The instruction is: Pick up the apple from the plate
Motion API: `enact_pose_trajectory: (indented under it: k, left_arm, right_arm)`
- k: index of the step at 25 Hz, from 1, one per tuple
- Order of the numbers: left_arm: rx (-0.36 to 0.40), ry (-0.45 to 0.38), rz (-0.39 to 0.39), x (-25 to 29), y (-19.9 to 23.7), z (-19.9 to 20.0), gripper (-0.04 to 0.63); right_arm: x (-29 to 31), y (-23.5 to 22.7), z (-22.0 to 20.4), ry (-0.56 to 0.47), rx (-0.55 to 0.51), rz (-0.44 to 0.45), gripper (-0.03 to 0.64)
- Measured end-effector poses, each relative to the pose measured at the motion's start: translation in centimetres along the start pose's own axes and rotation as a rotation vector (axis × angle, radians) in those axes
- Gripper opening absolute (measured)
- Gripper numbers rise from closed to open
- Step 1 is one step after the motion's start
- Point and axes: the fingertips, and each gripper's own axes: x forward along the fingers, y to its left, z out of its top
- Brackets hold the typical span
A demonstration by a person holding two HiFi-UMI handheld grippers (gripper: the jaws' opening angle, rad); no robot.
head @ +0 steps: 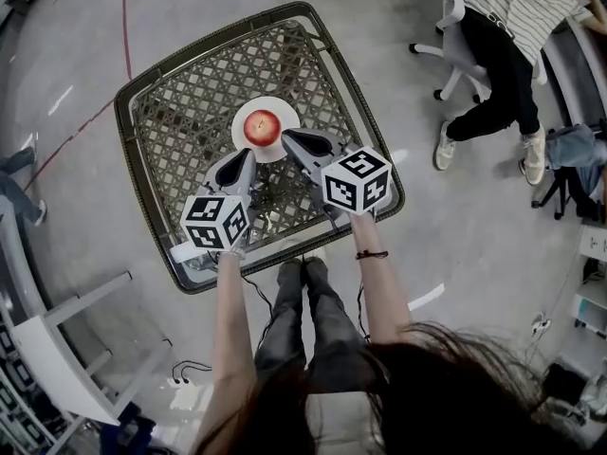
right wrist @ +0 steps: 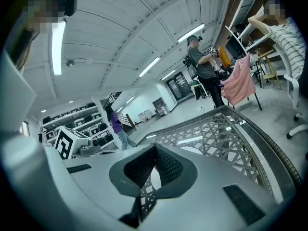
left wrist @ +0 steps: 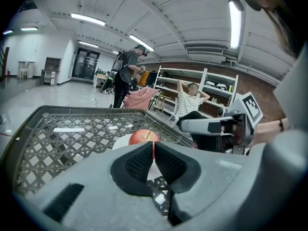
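Red round apple [head: 263, 126], stem up, lies at the centre of a white round plate [head: 243, 146]. The plate rests near the middle of a square dark table [head: 171, 112] with a woven lattice top and a raised rim. Left gripper [head: 246, 158], grey, two-jawed: its tip is at the near left edge of the plate, just short of the apple, with the jaws pressed together and nothing between them. In the left gripper view the apple [left wrist: 143, 136] shows directly beyond the closed tips of the left gripper [left wrist: 154, 145], in line with them, on the plate [left wrist: 120, 141]. Right gripper [head: 286, 138], same make: its tip is over the right part of the plate, just beside the apple's right flank; whether it touches cannot be told. The right gripper view shows the right gripper [right wrist: 155, 150] with its pads meeting at the tip and holding nothing, and the lattice table [right wrist: 216, 134] beyond. Each gripper carries a white cube with black square markers: left cube [head: 216, 222], right cube [head: 357, 180]. Both grippers approach the apple from the near side, with their tips converging on it. Surroundings: grey floor [head: 427, 254] with a red line [head: 125, 27]; a seated person in a striped shirt [head: 520, 8] on a white office chair [head: 455, 28], well apart from the table at upper right.
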Motion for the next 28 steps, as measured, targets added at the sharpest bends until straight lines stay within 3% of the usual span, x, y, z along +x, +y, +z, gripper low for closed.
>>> enact_pose_trajectory:
  k: [10, 13, 16, 20, 28]
  left_arm:
    - [0.026, 0.022, 0.017, 1.6, 0.9, -0.9, 0.022]
    - [0.043, 0.027, 0.015, 2.0, 1.0, -1.2, 0.09]
    - [0.06, 0.024, 0.022, 2.1, 1.0, -1.2, 0.119]
    - [0.079, 0.019, 0.039, 2.8, 1.4, -1.4, 0.239]
    - [0.096, 0.012, 0.022, 3.9, 1.6, -1.5, 0.268]
  right_arm:
    - [0.5, -1.7, -1.0, 0.012, 0.009, -0.009, 0.009]
    - [0.6, -2.1, -1.4, 0.009, 0.012, -0.014, 0.009]
    - [0.5, -2.4, -1.4, 0.004, 0.013, -0.019, 0.009]
    - [0.5, -2.9, -1.6, 0.006, 0.015, -0.022, 0.009]
    - [1.0, -3.7, -2.1, 0.014, 0.014, -0.024, 0.009]
